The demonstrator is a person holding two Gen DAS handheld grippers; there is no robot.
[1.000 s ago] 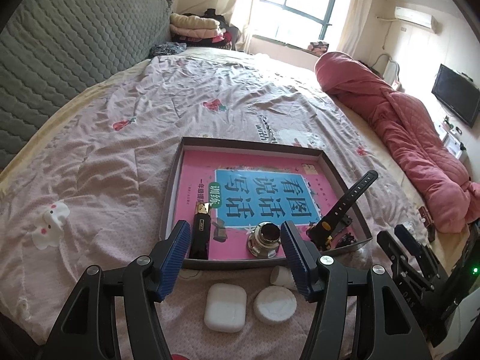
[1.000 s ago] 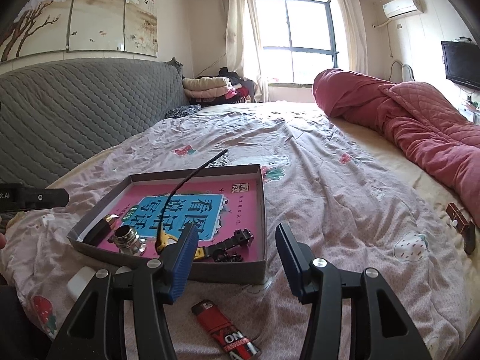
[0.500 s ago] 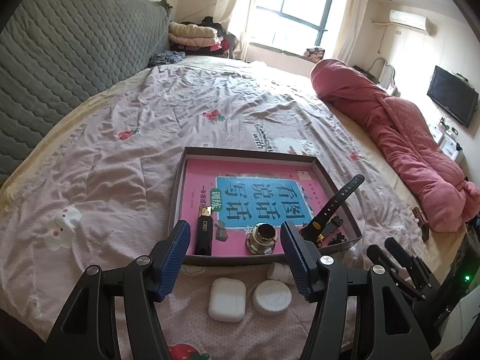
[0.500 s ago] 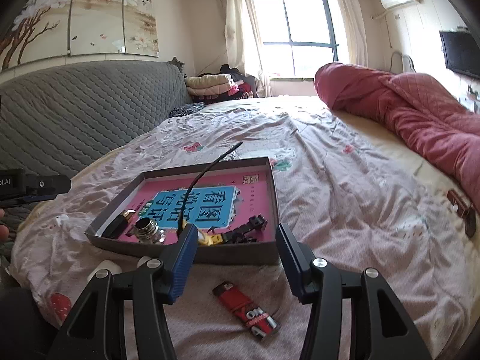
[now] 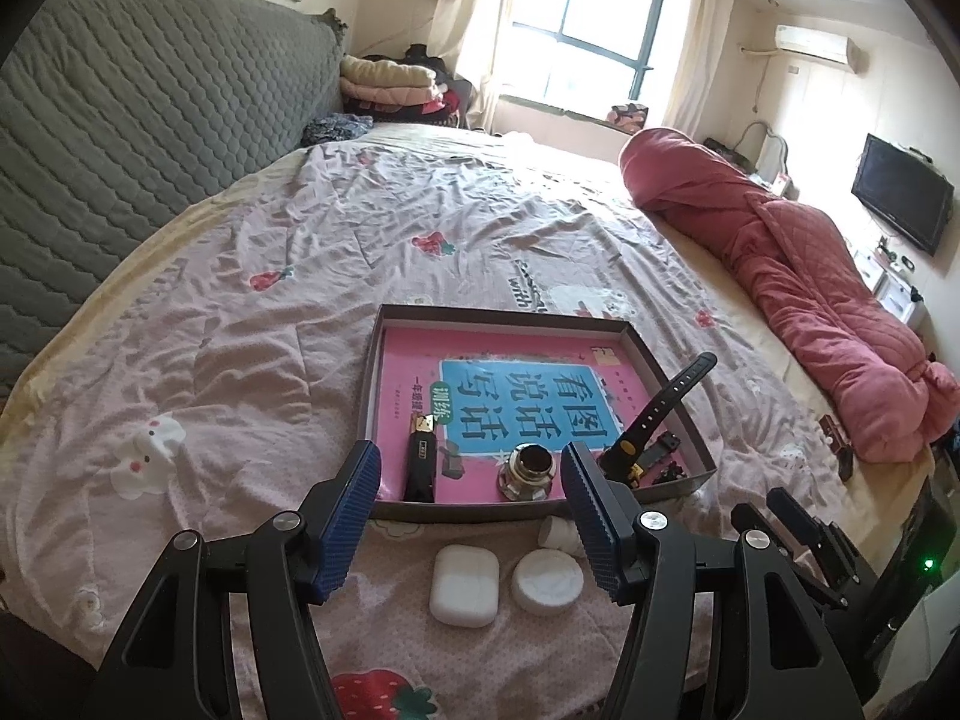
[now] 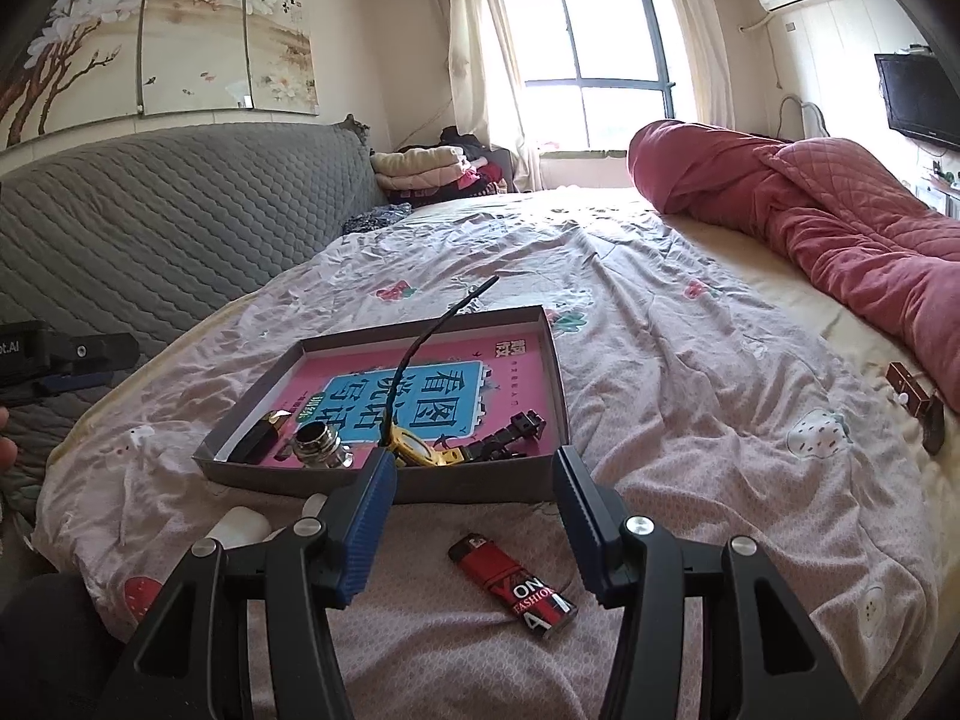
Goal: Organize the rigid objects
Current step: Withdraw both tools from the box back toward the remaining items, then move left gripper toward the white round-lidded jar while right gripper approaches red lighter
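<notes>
My right claw (image 6: pixel 474 516) hangs wide open with nothing in it, and my left claw (image 5: pixel 471 516) is the same: open, empty. Nearest to the right claw, at about 6 o'clock just below its tips, lies the lighter (image 6: pixel 511 585) on the sheet (image 6: pixel 690 420), outside the tray (image 6: pixel 456 487). Its long axis runs from 10 to 4 o'clock, slanted across my fingers, so I judge I must roll the wrist to take it by its narrow sides. It is red and flat, with a black base and white letters. The right claw is the nearer one. Under the left claw, at 6 o'clock, sit the white case (image 5: pixel 464 585) and round lid (image 5: pixel 548 582), just beside each other. Beyond, at 12, the tray holds a watch (image 6: pixel 420 414), a metal fitting (image 5: pixel 528 471) and a black stick (image 5: pixel 422 462).
</notes>
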